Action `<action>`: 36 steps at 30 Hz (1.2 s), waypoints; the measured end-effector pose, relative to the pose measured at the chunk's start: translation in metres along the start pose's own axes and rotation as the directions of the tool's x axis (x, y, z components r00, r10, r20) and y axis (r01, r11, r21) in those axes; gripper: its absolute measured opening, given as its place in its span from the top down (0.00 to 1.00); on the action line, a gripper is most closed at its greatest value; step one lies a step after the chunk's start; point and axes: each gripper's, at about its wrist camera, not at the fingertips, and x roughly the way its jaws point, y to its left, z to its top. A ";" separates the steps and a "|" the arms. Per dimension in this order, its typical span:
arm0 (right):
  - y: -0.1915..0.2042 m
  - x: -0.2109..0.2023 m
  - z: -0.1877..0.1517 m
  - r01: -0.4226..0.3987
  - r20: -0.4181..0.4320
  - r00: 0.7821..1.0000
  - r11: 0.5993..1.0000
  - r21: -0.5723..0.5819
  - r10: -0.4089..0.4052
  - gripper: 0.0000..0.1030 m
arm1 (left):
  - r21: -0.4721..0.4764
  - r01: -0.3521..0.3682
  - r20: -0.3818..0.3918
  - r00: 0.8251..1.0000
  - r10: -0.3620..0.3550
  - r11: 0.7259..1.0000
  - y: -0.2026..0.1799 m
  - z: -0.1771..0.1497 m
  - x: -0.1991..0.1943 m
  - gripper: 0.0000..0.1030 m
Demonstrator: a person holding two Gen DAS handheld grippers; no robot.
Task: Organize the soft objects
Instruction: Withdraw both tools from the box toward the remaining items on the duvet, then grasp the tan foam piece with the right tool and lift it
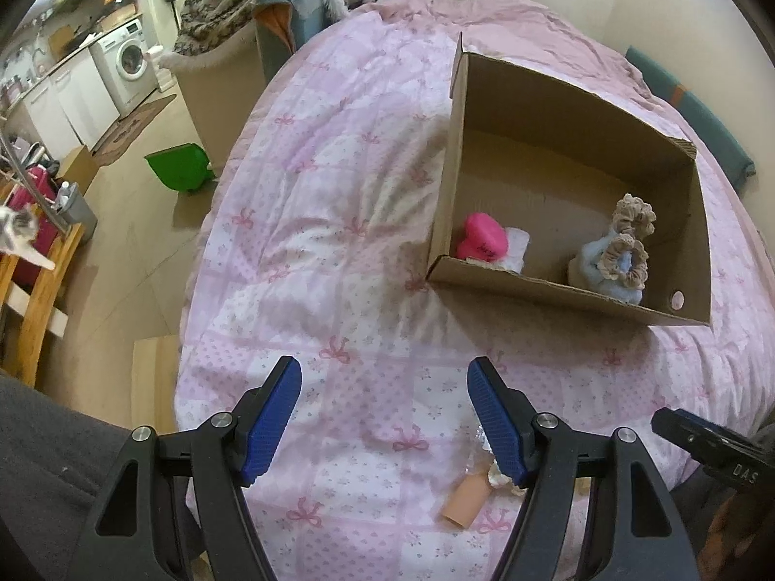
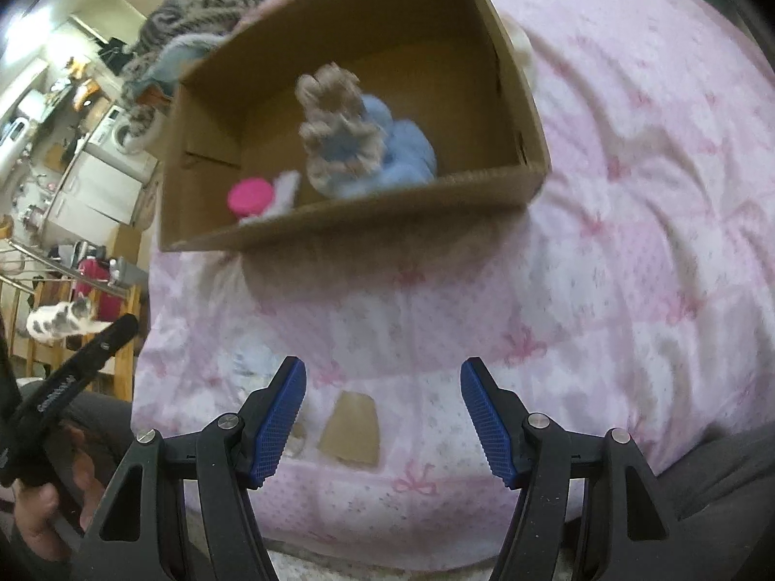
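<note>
Behind the box (image 2: 339,213), right view alone shows perhaps fluff (image 2: 520,46).

On the quilt (image 1: 339,242): cardboard box (image 1: 528,285) at the far side, holding heart cushion (image 1: 482,242) left and scrunchies (image 1: 629,242) right; small tube (image 1: 462,498) near, before the box.

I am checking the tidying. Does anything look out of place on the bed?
Yes. A beige sock and a small pale item beside it lie loose on the pink quilt, while the other soft things sit in the cardboard box. Nothing looks spilled or damaged.
</note>
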 end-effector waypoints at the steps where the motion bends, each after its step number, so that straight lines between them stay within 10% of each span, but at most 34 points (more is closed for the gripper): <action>1: -0.002 0.002 0.000 -0.015 -0.010 1.000 1.000 0.014 0.016 0.32 | -0.003 0.004 -0.002 1.000 -0.004 1.000 0.000 0.000 0.001 0.33; 9: 0.006 0.024 -0.007 -0.056 -0.126 0.990 0.998 0.006 0.056 0.32 | -0.016 0.018 -0.019 1.000 -0.019 1.000 0.000 0.000 0.005 0.33; 18: 0.028 0.062 -0.017 -0.003 -0.259 0.966 0.993 -0.120 -0.028 0.68 | 0.032 -0.005 -0.092 0.996 0.008 0.999 -0.006 -0.008 0.020 0.33; 24: 0.036 0.055 -0.019 -0.012 -0.217 0.976 0.987 -0.160 -0.023 0.87 | 0.109 0.018 -0.174 0.985 0.002 0.994 -0.020 -0.022 0.035 0.34; 36: 0.025 0.016 0.001 -0.080 -0.063 0.995 0.994 -0.074 0.075 0.89 | 0.201 0.142 -0.349 0.935 -0.065 0.969 -0.042 -0.049 0.052 0.41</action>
